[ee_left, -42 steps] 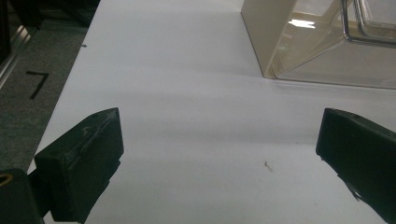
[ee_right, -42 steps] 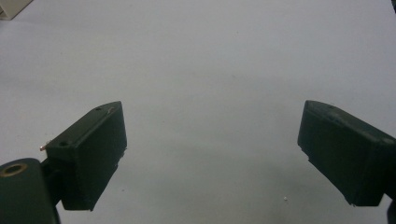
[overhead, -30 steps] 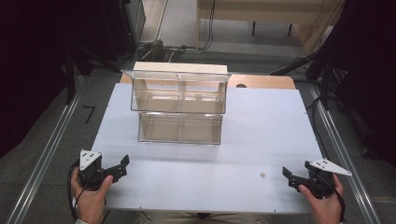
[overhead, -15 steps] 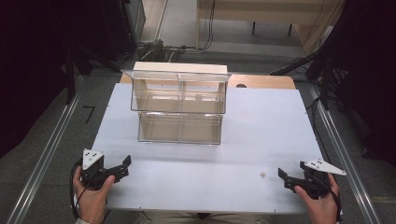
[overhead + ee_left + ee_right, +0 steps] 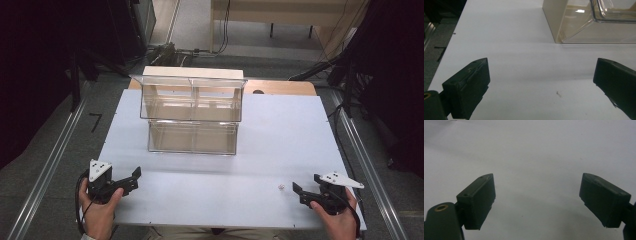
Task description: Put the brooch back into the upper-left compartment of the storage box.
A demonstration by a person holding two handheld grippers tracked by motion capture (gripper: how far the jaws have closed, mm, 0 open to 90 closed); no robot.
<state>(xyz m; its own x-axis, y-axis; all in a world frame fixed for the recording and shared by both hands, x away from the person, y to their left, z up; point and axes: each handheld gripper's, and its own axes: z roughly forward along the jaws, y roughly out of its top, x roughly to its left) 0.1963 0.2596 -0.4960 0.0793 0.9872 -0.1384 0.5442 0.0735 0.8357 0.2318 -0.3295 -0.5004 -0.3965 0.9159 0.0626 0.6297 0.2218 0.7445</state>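
Clear organizer (image 5: 192, 115) looks rigid but slick and probably light — I'd grab its side walls. Left gripper (image 5: 134, 179) and right gripper (image 5: 298, 192) both spread wide, empty.

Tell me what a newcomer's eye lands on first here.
A clear two-tier box stands at the far middle of the white table, its upper tier overhanging the lower. Near the front edge, the left hand-held gripper and right hand-held gripper sit open at opposite corners. A tiny white speck lies by the right one.
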